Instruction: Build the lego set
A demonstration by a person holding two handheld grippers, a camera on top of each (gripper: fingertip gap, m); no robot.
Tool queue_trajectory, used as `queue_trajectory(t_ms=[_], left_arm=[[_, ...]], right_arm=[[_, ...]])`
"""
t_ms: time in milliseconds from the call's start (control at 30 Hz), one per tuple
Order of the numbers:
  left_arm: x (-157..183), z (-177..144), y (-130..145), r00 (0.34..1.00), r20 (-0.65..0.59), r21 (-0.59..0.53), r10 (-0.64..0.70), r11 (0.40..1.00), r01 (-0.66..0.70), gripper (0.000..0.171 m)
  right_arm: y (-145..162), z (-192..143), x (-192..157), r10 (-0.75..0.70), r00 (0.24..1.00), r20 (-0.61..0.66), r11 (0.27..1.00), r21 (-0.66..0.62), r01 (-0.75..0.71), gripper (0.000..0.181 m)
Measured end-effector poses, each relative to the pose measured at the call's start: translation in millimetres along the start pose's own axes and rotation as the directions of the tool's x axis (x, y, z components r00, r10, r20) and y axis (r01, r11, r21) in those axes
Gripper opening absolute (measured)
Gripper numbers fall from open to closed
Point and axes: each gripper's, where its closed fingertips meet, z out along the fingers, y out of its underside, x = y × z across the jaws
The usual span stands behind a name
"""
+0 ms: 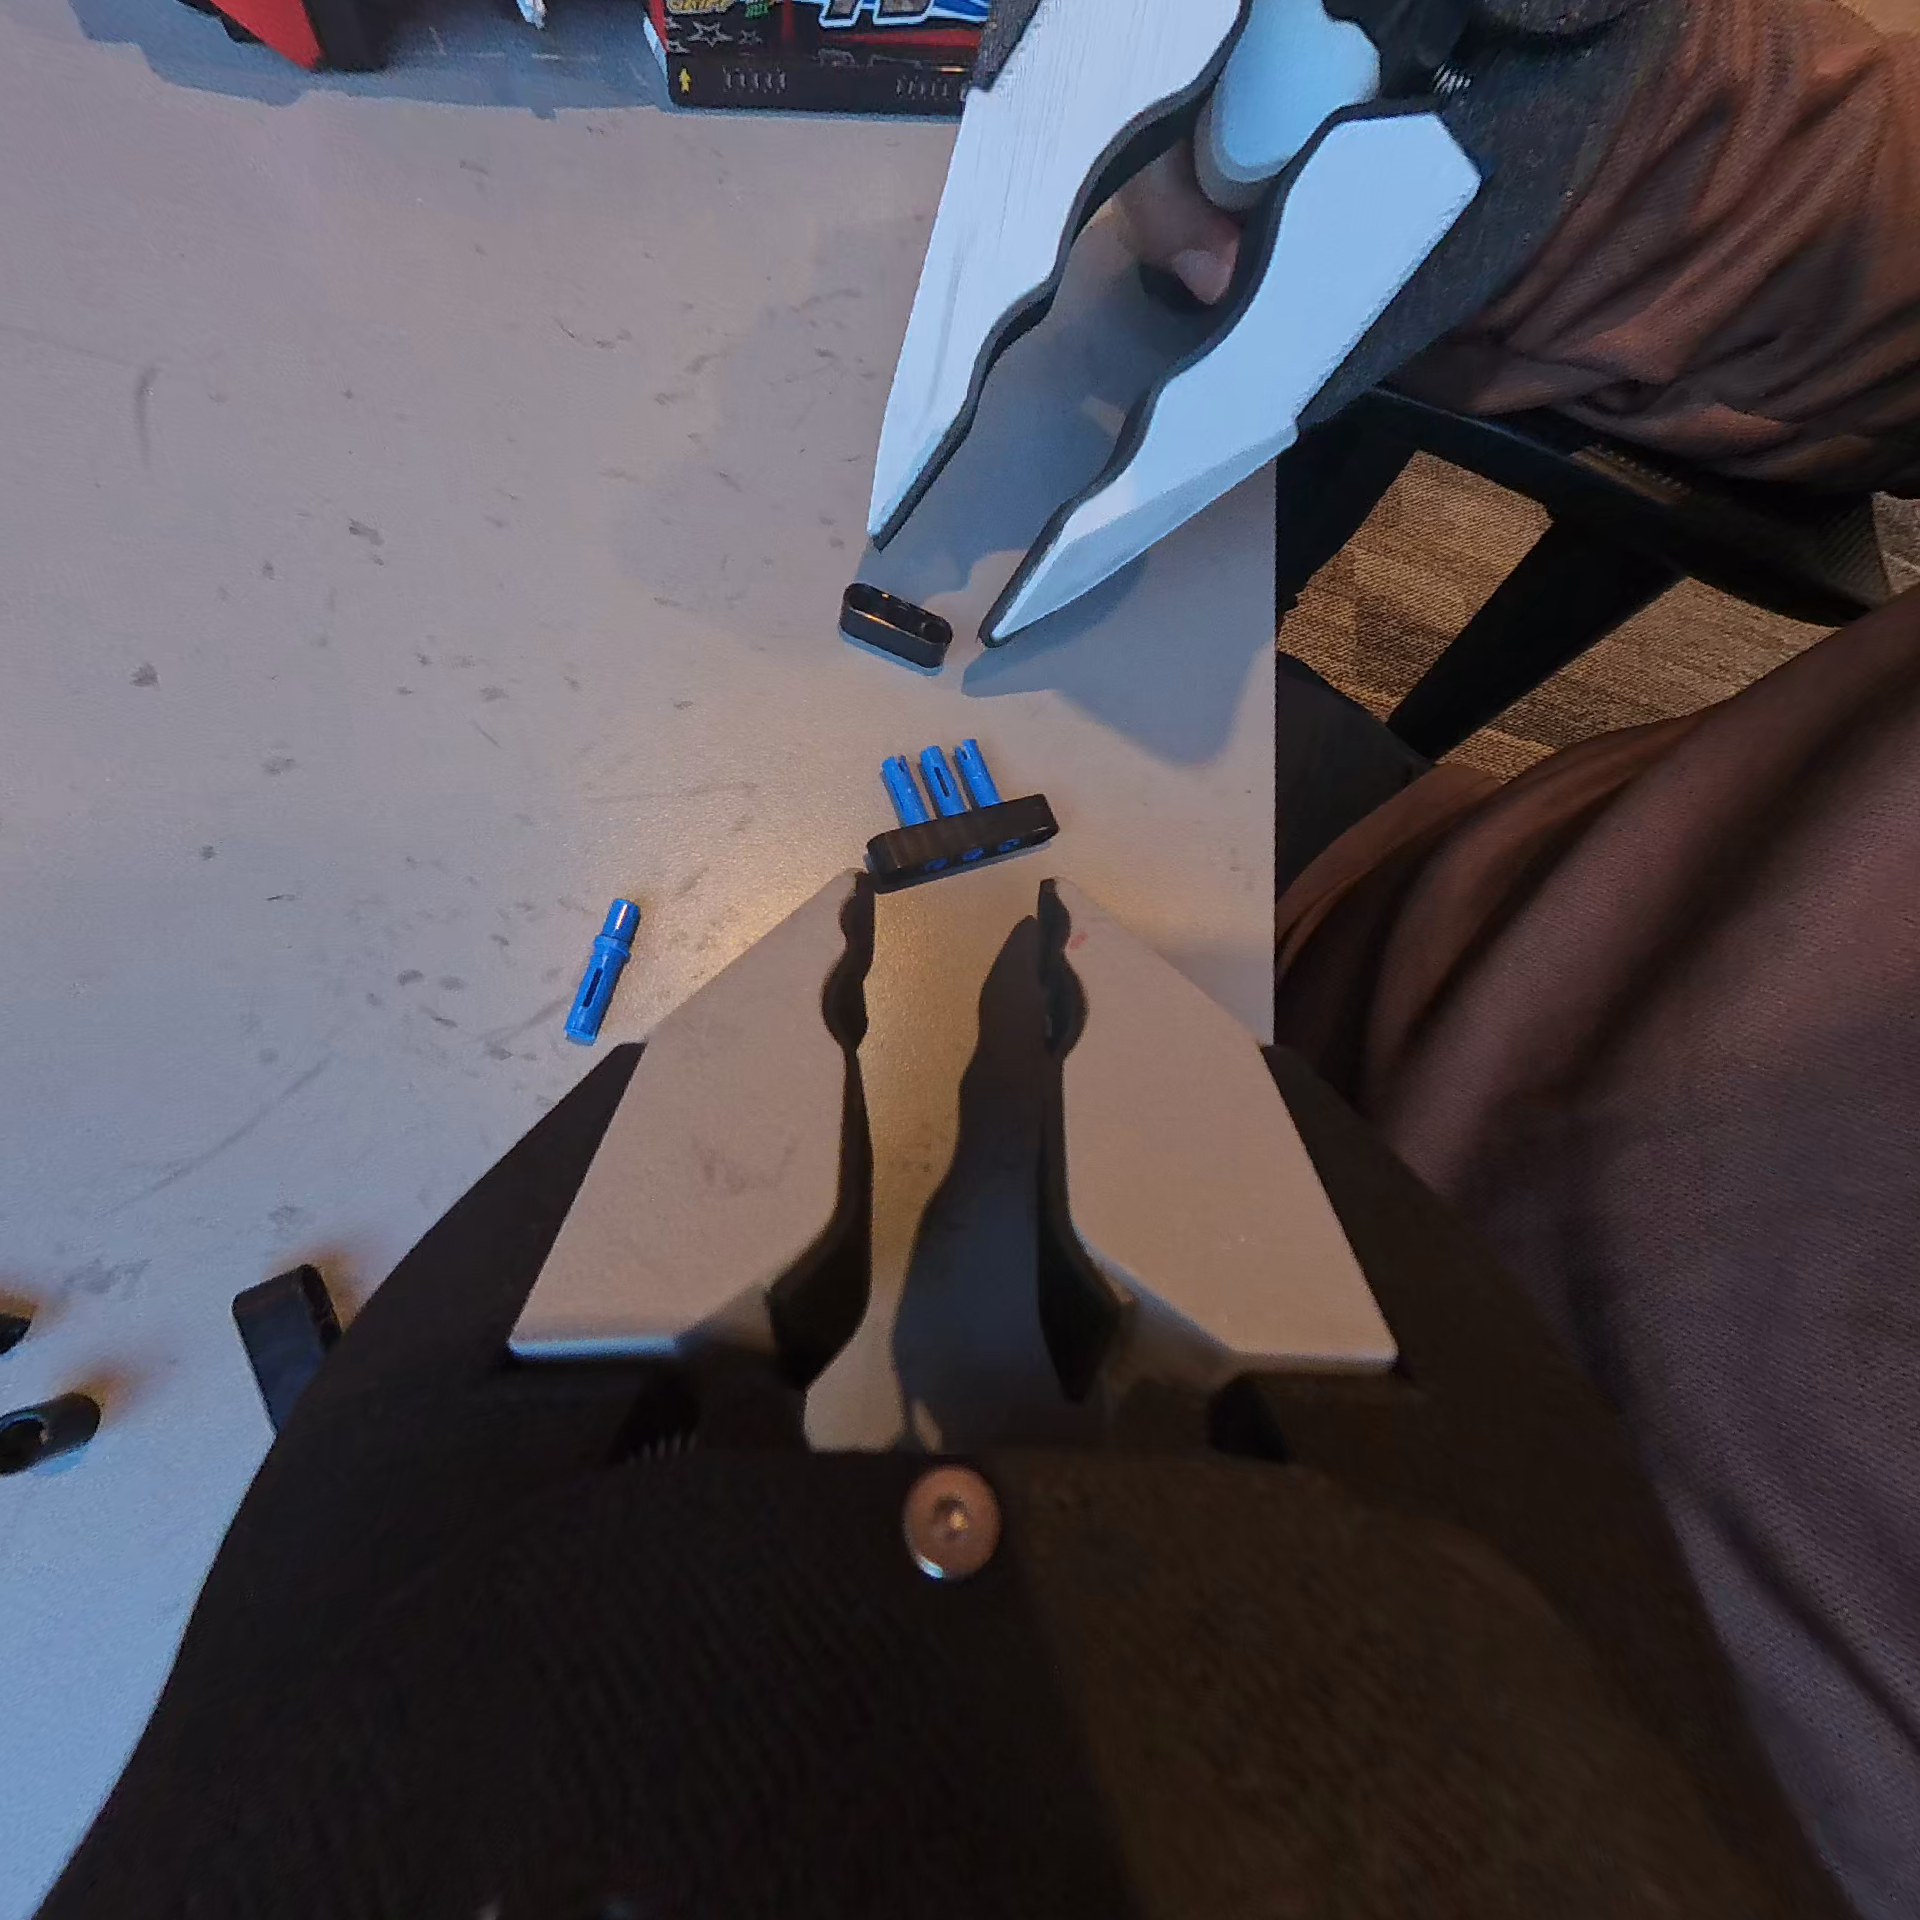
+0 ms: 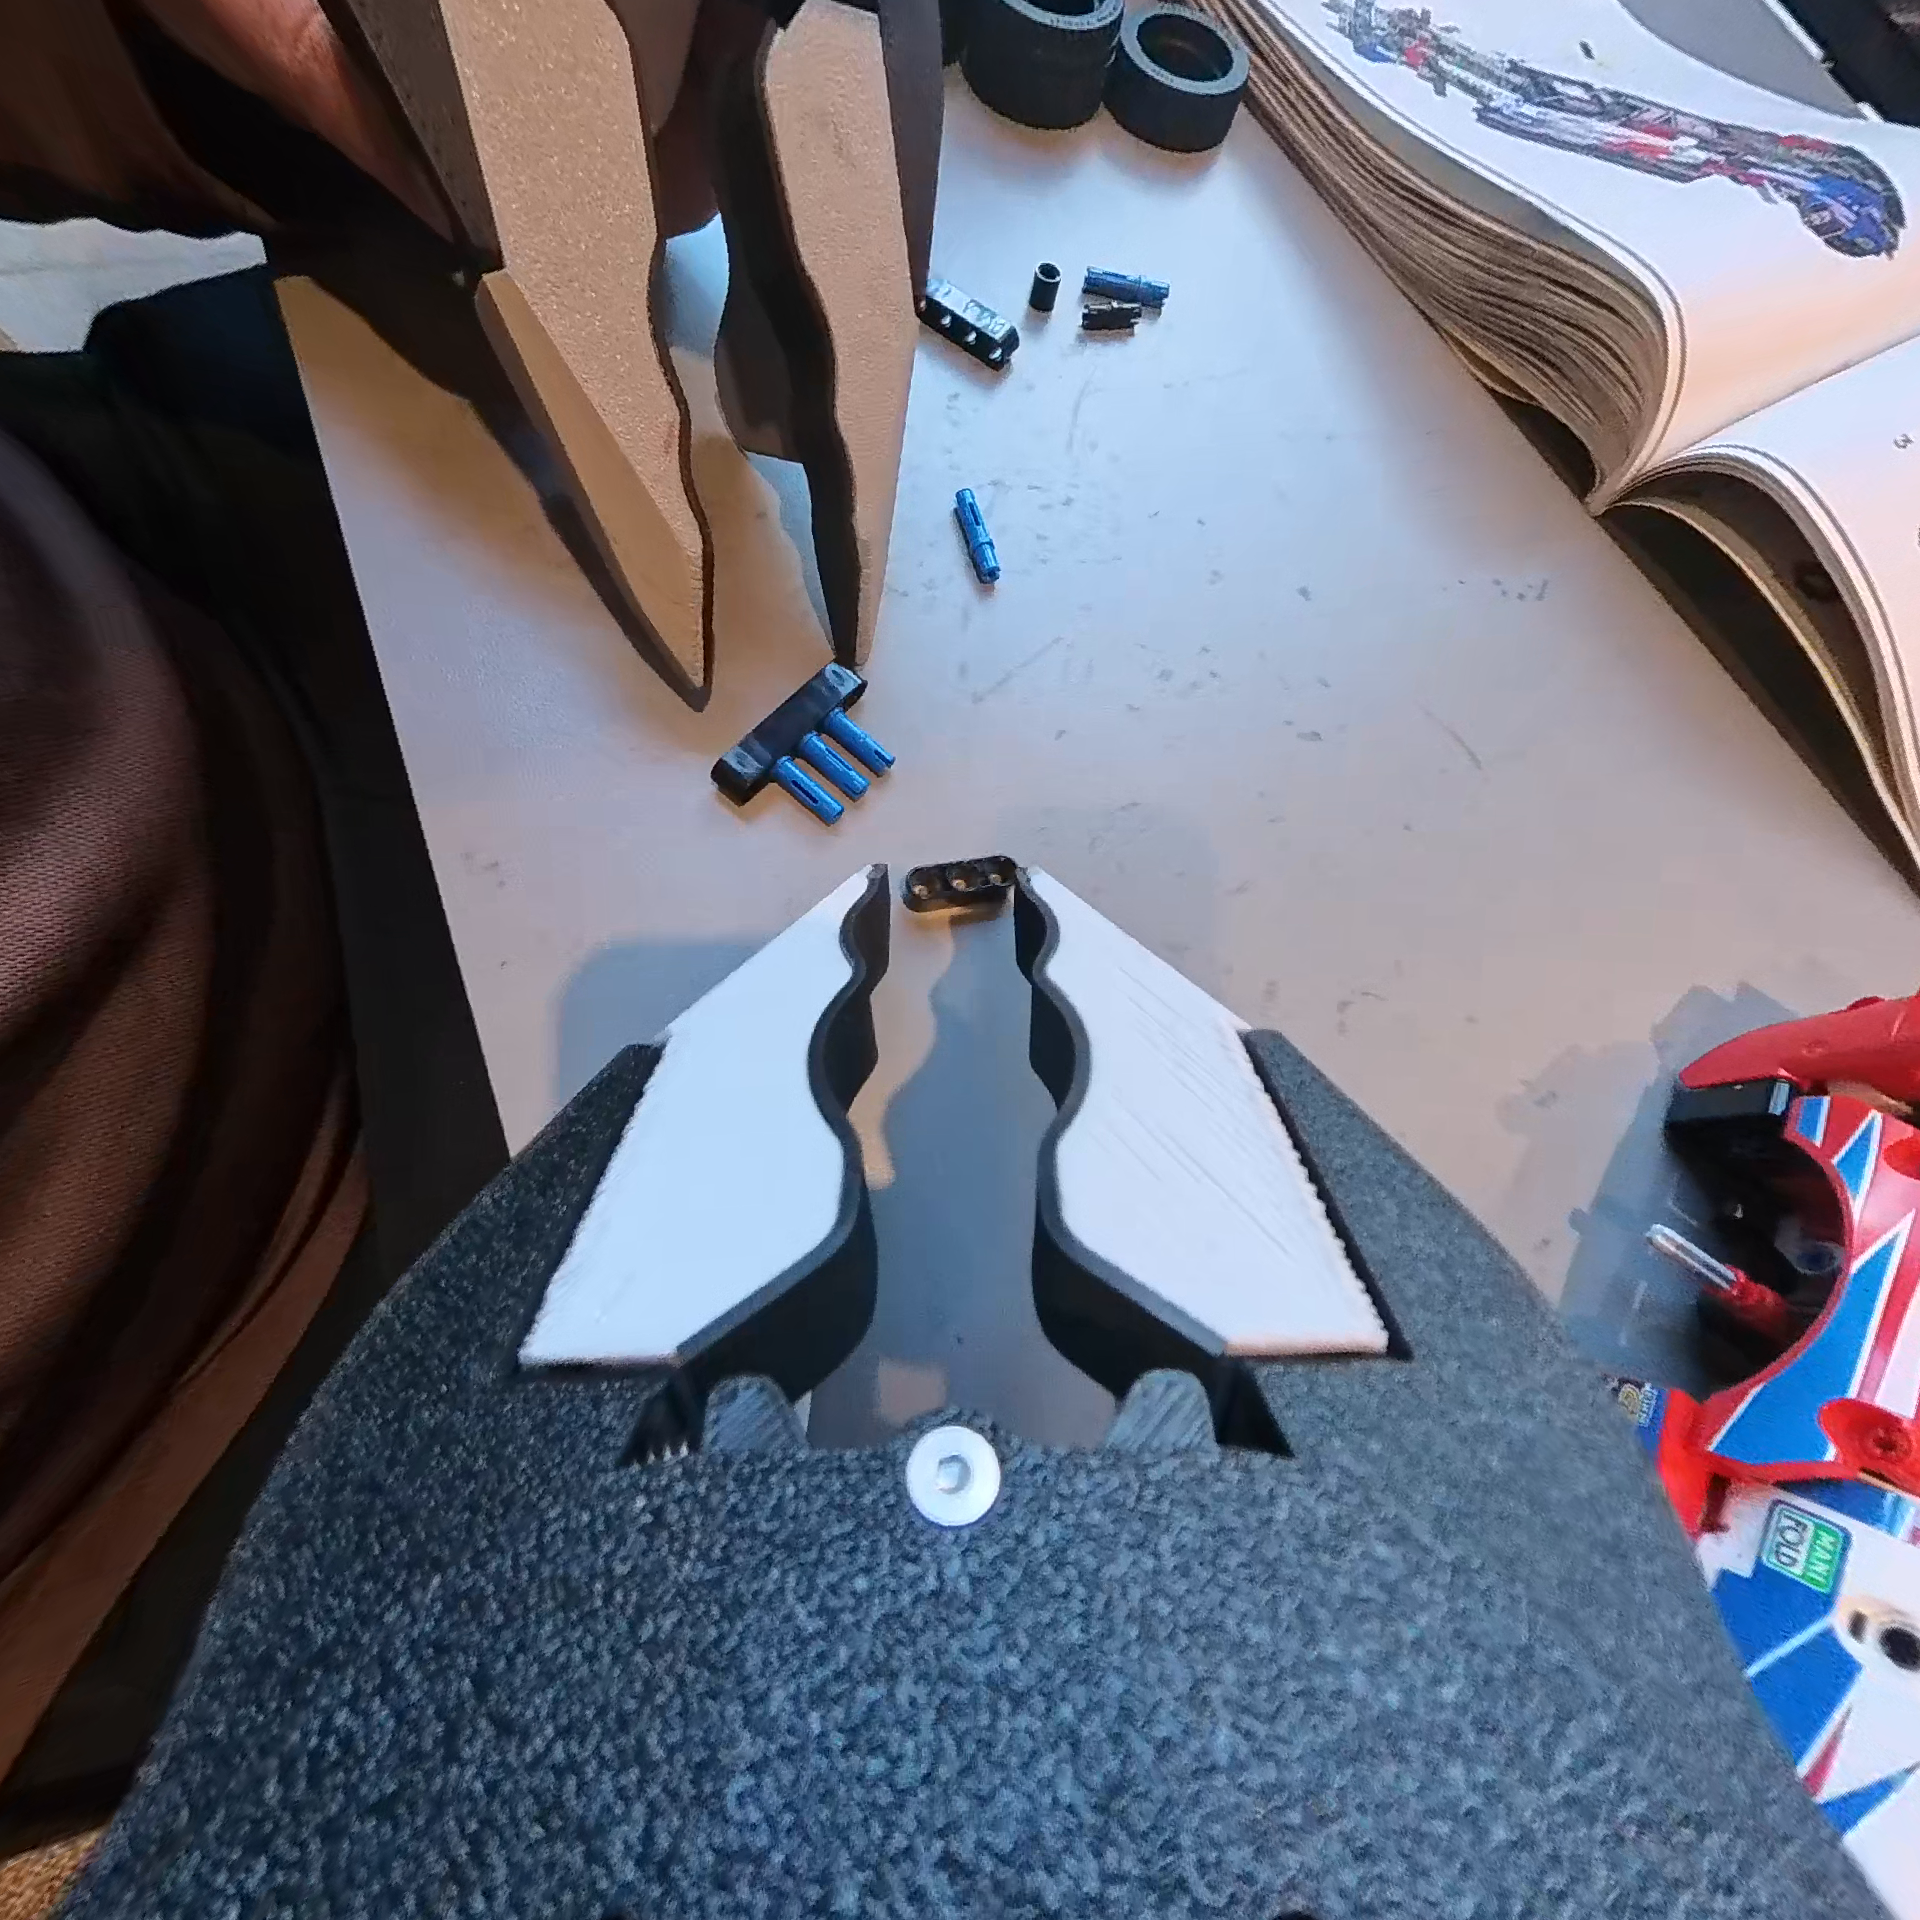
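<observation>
On the table [image 2: 1247,675], black beam [image 2: 787,744] pins [image 2: 836,767] point toward the right hand-held gripper [image 2: 953,883].

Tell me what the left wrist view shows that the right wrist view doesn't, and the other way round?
Only the left wrist view shows the printed box at the table's far edge. Only the right wrist view shows the open instruction book, black tyres and the red, white and blue car body. Both show the black beam with three blue pins, the small empty black beam, a loose blue pin, and each open hand-held gripper: left, right.
</observation>
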Motion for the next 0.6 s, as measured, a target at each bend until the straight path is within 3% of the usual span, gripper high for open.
queue_trajectory(t_ms=[333,600], left_arm=[[0,0,1,1.000,0.019,-0.004,0.023,1.000,-0.023,0.029],[1,0,1,0.999,0.033,-0.007,0.041,0.999,-0.041,0.030]], right_arm=[[1,-10,3,0.087,0.996,-0.037,0.996,0.025,-0.086,0.024],[-2,0,1,0.147,0.988,-0.046,0.989,-0.011,-0.147,0.025]])
